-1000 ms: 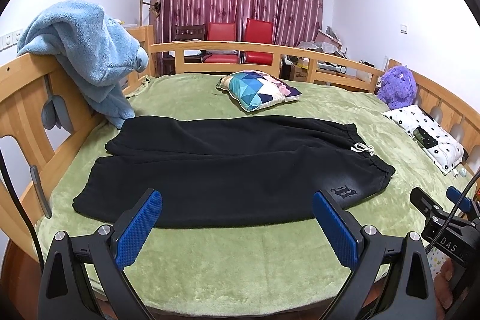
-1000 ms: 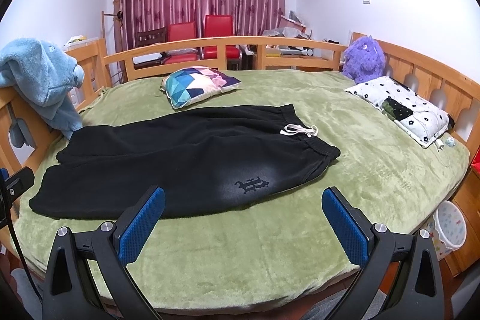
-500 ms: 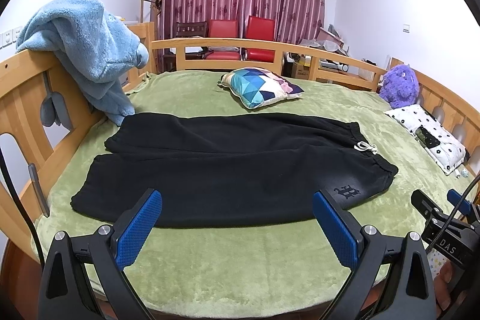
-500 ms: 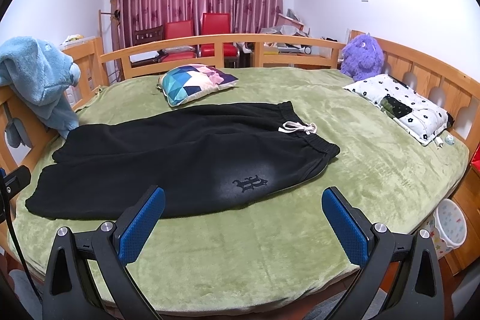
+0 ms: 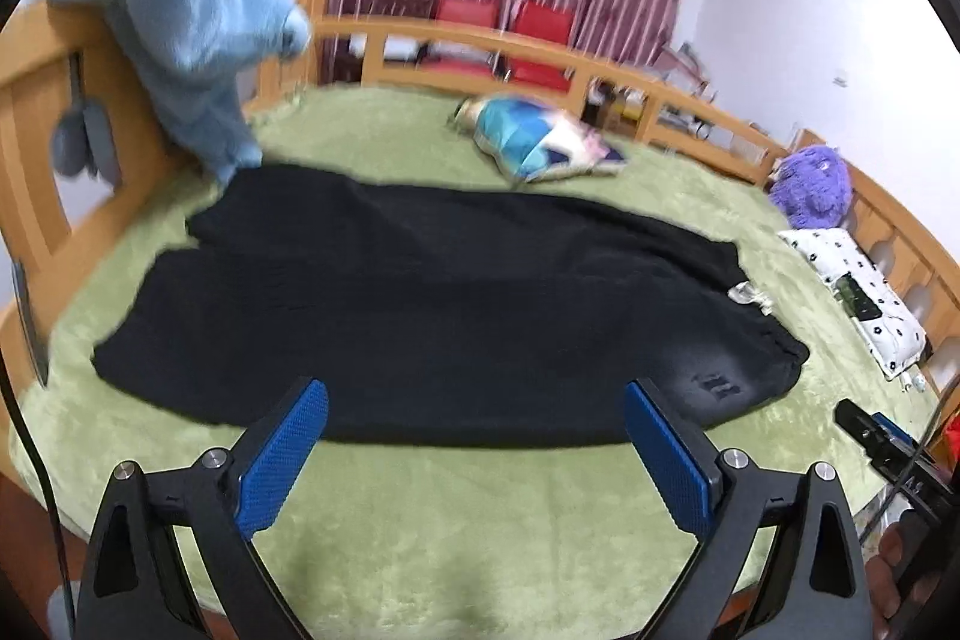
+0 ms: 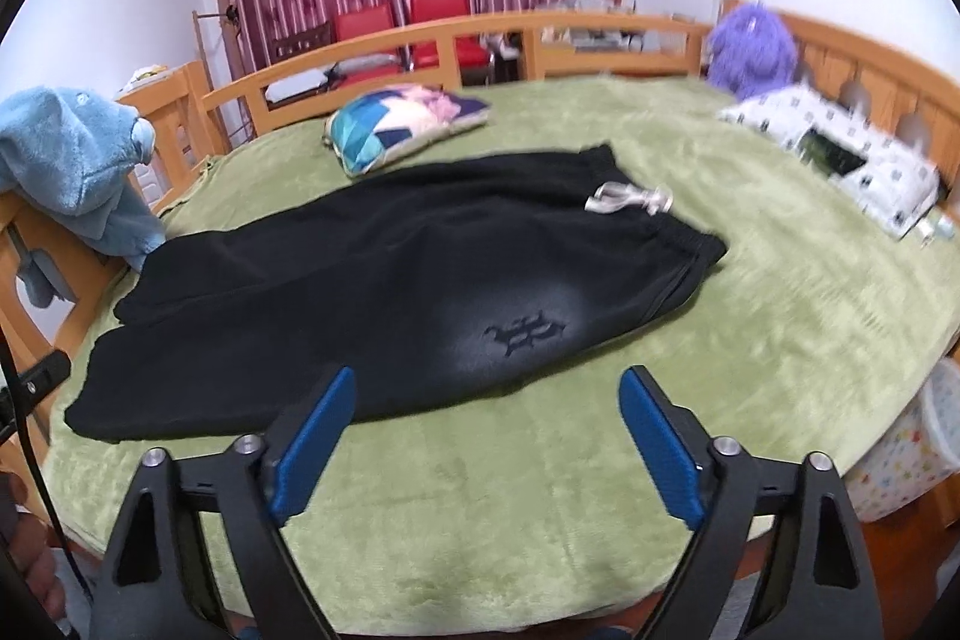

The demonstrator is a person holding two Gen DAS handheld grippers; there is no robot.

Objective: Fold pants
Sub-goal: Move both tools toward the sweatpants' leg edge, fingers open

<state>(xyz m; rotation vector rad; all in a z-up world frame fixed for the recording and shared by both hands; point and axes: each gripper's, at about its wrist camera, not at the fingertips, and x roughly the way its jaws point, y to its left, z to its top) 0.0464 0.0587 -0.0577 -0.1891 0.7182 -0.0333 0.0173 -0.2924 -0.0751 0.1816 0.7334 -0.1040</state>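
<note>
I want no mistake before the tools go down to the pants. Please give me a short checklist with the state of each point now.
1. Pants lie flat, legs together on the green blanket: ok.
2. Left tool open and empty: ok.
3. Right tool empty, jaws closing a little, nothing between them: ok.
4. Near edge of the pants free, nothing lying on it: ok.
5. Drawstring clear of the fold line: cannot tell.
6. Colourful pillow apart from the pants: ok.
</note>
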